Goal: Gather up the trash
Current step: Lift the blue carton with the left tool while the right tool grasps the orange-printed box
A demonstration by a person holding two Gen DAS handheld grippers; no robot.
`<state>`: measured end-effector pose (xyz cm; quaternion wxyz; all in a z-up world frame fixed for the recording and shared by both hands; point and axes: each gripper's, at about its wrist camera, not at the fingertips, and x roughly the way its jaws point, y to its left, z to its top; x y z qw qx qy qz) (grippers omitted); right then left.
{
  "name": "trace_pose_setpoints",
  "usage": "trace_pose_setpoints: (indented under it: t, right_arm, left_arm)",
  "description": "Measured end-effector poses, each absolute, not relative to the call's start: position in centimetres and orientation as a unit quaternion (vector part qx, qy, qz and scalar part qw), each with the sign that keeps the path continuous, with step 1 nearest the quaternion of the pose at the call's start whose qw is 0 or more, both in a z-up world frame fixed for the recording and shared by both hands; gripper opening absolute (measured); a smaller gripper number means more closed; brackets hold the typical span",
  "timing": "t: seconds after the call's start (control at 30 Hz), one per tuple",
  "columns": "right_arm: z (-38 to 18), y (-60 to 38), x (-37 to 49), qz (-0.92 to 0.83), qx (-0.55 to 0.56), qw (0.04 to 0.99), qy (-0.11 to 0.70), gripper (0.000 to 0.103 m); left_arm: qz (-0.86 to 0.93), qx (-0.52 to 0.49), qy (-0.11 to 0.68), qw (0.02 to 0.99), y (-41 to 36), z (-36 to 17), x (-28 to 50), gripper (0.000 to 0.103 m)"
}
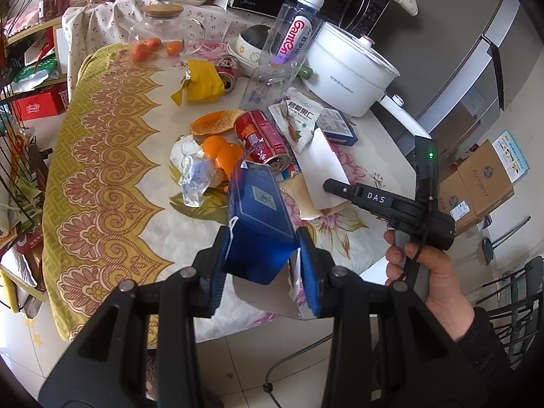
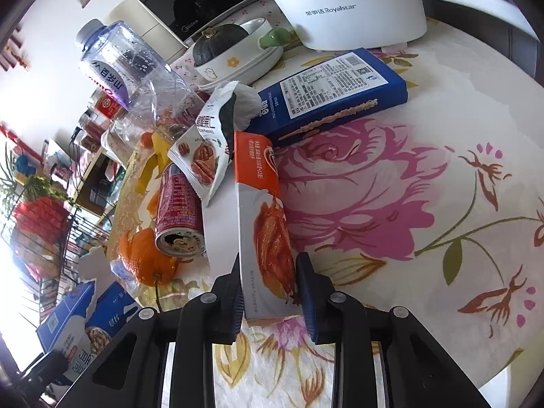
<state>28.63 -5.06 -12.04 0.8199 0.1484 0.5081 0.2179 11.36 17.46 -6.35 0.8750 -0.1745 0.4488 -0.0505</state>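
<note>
A floral-clothed table (image 1: 102, 156) fills mid-frame; pale tiled floor (image 1: 238, 357) below, what looks like a grey refrigerator (image 1: 489, 68) upper right.

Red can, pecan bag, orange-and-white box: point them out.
red can (image 2: 178, 200), right wrist view, on its printed side.
pecan bag (image 2: 200, 159), right wrist view, on the nut picture.
orange-and-white box (image 2: 261, 210), right wrist view, on its upper face.

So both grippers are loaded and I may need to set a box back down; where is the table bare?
Bare cloth: right of the orange-and-white carton, below the flat blue box. Crowded left: red can, orange peel, nut packet.
</note>
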Motion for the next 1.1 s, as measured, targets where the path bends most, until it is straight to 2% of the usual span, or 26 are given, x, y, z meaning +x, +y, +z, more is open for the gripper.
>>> trace_pose_setpoints:
  t: [0.4, 1.1]
  right_arm:
    - [-7.3, -9.6, 25.6, 0.157, 0.069, 0.858, 0.484, 0.02]
    - [-3.7, -23.4, 21.6, 0.092, 0.082, 0.871, 0.475, 0.02]
  left_arm:
    - [-0.06, -0.169, 0.447, 0.876, 14.7, -6.0, 11.8, 0.04]
    - [-0.143, -0.131, 0.448, 0.873, 3.2, -5.1, 14.6, 0.04]
